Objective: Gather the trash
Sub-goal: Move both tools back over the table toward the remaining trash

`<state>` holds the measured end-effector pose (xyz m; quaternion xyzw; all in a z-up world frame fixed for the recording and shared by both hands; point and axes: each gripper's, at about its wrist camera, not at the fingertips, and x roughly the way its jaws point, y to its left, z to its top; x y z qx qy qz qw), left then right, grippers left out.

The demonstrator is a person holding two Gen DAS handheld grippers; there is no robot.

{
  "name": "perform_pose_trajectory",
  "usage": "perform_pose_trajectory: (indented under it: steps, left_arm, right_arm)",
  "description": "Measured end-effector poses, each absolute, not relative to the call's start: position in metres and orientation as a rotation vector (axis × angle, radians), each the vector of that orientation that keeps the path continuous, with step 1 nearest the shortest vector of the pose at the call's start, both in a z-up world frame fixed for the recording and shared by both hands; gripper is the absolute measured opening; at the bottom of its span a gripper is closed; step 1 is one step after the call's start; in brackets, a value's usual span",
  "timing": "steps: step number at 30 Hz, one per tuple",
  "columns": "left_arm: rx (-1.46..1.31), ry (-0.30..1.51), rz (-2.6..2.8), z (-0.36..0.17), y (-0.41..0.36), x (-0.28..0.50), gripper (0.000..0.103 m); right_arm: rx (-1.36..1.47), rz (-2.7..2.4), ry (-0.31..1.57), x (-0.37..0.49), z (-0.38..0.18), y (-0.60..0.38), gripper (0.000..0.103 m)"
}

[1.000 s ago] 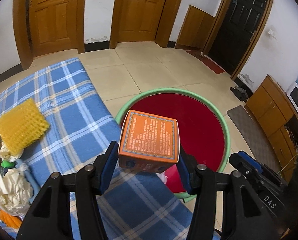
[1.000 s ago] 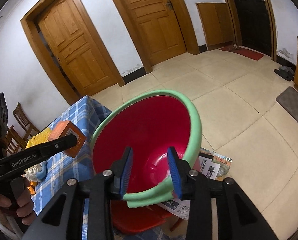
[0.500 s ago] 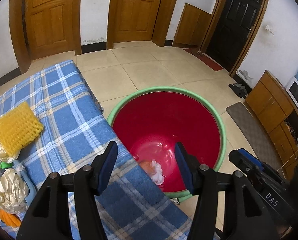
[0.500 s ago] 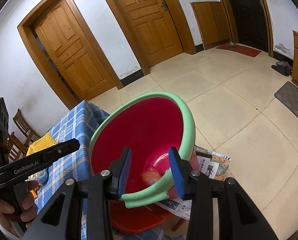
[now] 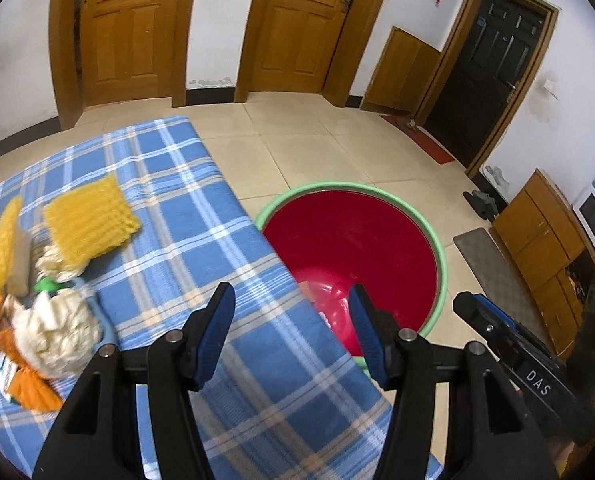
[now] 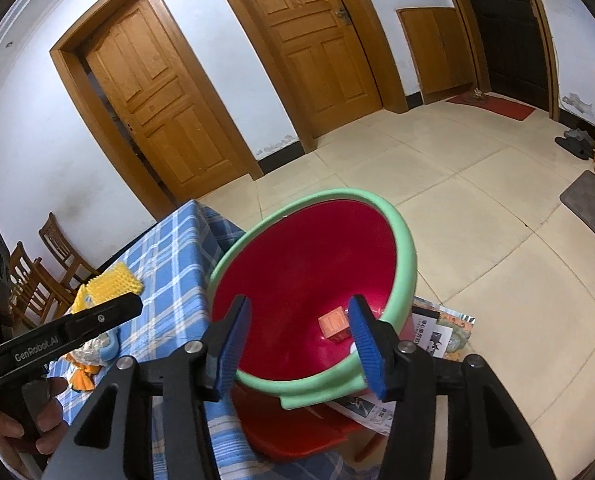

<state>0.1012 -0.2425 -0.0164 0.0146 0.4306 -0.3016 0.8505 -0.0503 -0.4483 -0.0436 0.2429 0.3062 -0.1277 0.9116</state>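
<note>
The pile of trash (image 5: pixel 45 312) on the left of the table (image 5: pixel 185 216) is blurry & partly cut off by the pic's edge, so can't tell what each bit is. The table edge hides part of the bowl (image 5: pixel 433 240) bottom. In the right view, the bowl rim (image 6: pixel 405 264) hides most of the papers (image 6: pixel 441 332) on the floor; print too small to read.

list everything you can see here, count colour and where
basin: 1, red inside with green rim, beside the table edge
orange box: 1, lying in the basin
tablecloth: 1, blue plaid, over the table
yellow mesh pad: 1, on the cloth
crumpled paper: 1 wad, cream, left of the cloth
doors: 2 brown, 1 black, far walls
chairs: 2, wooden, behind the table
left gripper: open, empty, above the table edge
right gripper: open, astride the basin's near rim
</note>
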Motion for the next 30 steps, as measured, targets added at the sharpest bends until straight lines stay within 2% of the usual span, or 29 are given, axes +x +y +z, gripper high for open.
perform_pose_trajectory:
  steps: [9,30]
  left_arm:
    - [-0.023,0.879,-0.571,-0.005,-0.202,0.093,0.059]
    - [-0.260,0.899,-0.236,-0.013,-0.065,0.122,0.059]
  right_arm:
    - [0.488,-0.244,0.622,-0.051,-0.030,-0.429,0.064]
    - [0.438,-0.160,0.668,-0.034,-0.026,-0.381,0.067]
